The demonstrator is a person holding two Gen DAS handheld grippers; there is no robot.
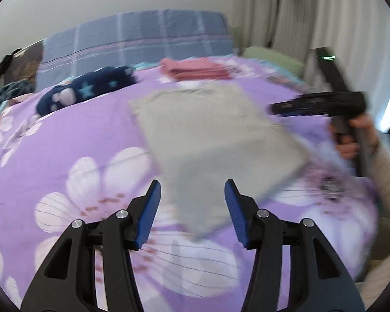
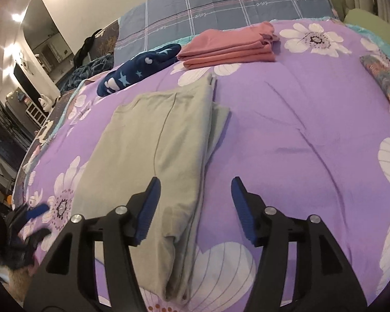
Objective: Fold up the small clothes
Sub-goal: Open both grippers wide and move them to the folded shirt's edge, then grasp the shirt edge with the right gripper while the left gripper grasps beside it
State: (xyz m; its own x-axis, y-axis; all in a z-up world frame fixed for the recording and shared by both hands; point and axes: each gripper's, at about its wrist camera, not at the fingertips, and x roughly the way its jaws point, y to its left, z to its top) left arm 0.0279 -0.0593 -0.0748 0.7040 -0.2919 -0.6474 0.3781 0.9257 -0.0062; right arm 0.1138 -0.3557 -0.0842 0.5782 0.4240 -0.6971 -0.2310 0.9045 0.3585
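Grey-green garment lies flat on the bed, on the purple floral bedspread, folded lengthwise into a long panel with a narrower layer showing along its right edge.

Left gripper: fingers spread, nothing between them, hovering above the near corner of the garment; this view is blurred.

Right gripper: fingers apart, gripping nothing, hanging over the garment's near right edge where cloth meets bedspread. From the left wrist view it shows at the right, a person's hand wrapped round its handle.

Farther up the bed: a folded pink stack, and beside it a navy star-print piece. Blue plaid pillow at the head.
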